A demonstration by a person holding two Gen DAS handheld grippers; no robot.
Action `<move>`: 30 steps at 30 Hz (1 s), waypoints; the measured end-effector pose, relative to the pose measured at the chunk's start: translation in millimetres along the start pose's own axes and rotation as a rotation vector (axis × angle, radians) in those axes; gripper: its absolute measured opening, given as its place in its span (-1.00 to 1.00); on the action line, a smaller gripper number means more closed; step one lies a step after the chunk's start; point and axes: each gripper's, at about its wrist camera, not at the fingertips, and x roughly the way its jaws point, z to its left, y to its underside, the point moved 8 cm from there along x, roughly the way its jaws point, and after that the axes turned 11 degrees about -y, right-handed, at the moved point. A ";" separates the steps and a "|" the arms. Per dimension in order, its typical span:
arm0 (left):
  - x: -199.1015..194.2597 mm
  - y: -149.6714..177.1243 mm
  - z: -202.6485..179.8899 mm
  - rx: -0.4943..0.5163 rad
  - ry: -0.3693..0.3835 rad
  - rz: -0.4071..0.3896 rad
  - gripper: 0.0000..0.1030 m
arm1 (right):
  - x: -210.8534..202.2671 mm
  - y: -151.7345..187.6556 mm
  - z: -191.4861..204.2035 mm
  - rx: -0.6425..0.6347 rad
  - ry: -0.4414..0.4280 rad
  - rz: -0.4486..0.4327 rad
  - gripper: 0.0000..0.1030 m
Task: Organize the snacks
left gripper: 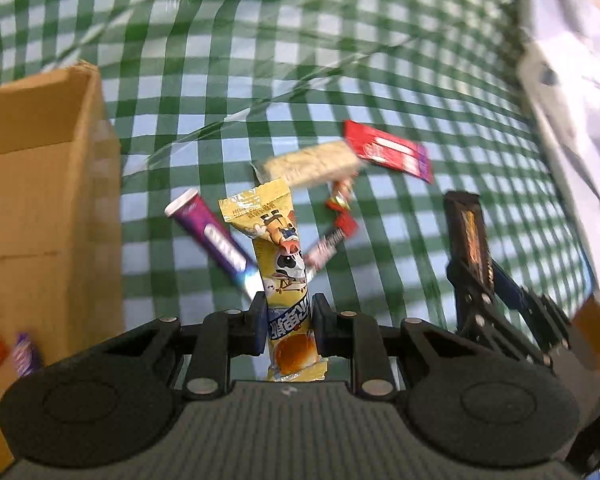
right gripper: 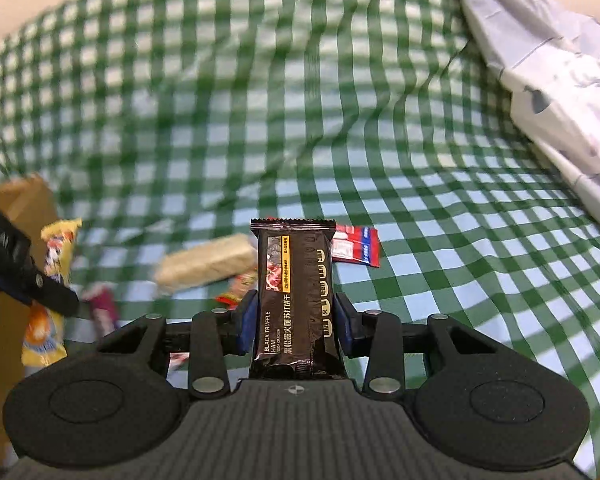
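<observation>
A green-and-white checked cloth [left gripper: 300, 60] covers the whole surface, rumpled into long folds, with a pale printed sheet [right gripper: 560, 80] bunched along its right edge. At the left stands an open cardboard box [left gripper: 48, 184]; a red packet and a purple one [left gripper: 26, 354] show low beside it, though blur hides whether they lie inside or against it.

The left gripper [left gripper: 289, 326] has its fingers clamped on a yellow snack packet [left gripper: 278, 248] printed with a cartoon animal. The packet stands upright between the pads, gripped near its lower end, and its top rises clear of the cloth.

The right gripper [right gripper: 295, 322] is closed on a black cracker packet [right gripper: 294, 292], also upright, its crimped top edge above the fingers. The blue pads [right gripper: 246, 324] press against both long sides of the wrapper. From the left camera this gripper appears well to the right, holding the dark packet above the cloth.

More snacks lie loose on the cloth between the two grippers. A purple tube-shaped packet [left gripper: 210, 236] lies slanted just left of the yellow one. A pale beige bar [left gripper: 312, 166] lies farther back, and a flat red packet [left gripper: 388, 150] lies just beside its right end. Small red-and-white wrappers [left gripper: 336, 232] lie near the beige bar, too blurred to read.
</observation>
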 end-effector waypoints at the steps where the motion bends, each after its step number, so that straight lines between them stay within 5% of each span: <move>1: -13.8 9.8 4.0 0.010 -0.001 -0.011 -0.52 | -12.5 -0.7 6.9 0.012 -0.011 -0.010 -0.20; 8: -85.2 84.7 46.7 -0.004 -0.053 -0.066 -0.51 | -94.2 20.9 71.7 0.068 -0.130 -0.007 -0.20; 19: -165.5 203.9 163.1 -0.140 -0.188 -0.106 -0.51 | -176.0 57.3 210.5 -0.097 -0.370 0.069 -0.20; 30: -197.9 247.4 192.6 -0.203 -0.145 -0.201 -0.52 | -222.6 69.8 280.8 -0.233 -0.402 0.078 -0.20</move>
